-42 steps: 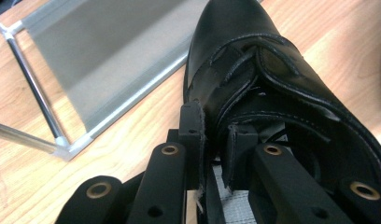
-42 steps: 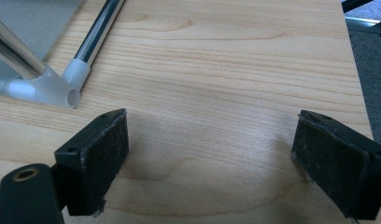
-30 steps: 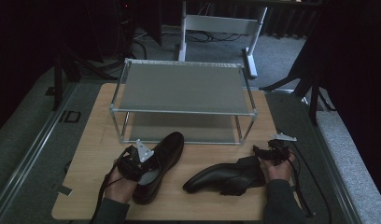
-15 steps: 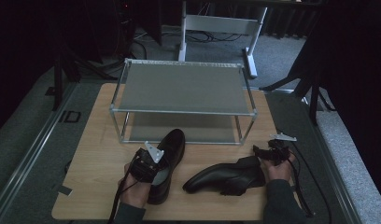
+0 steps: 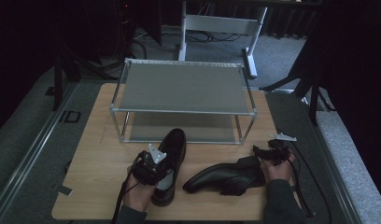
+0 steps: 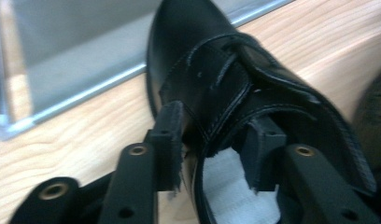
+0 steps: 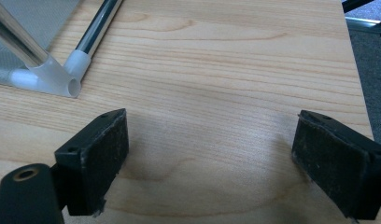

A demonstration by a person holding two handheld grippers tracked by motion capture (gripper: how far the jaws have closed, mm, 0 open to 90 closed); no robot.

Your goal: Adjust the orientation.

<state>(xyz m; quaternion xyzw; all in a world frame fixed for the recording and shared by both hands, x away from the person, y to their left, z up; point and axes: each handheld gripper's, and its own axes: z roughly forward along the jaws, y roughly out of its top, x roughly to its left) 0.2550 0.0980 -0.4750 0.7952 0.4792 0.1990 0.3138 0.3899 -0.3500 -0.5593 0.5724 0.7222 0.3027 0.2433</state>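
Two black leather shoes lie on the wooden table (image 5: 93,154) in front of a metal rack (image 5: 184,86). The left shoe (image 5: 178,140) points toward the rack; the right shoe (image 5: 221,177) lies on its side, toe to the left. My left gripper (image 5: 161,167) sits over the left shoe's opening. In the left gripper view its jaws (image 6: 214,130) have just been opening and straddle the shoe's collar (image 6: 272,98), one pad outside and one inside, not pressing. My right gripper (image 5: 265,151) rests by the right shoe's heel, its jaws (image 7: 212,140) wide open over bare wood.
The two-shelf rack stands at the table's middle, and its corner joint (image 7: 55,77) lies just ahead and left of my right gripper. A white stand (image 5: 216,23) and dark floor lie beyond the table. Cables trail from both grippers toward the near edge.
My left hand has shifted right onto the left shoe, and its jaws have parted around the collar. The right hand and both shoes have stayed put.
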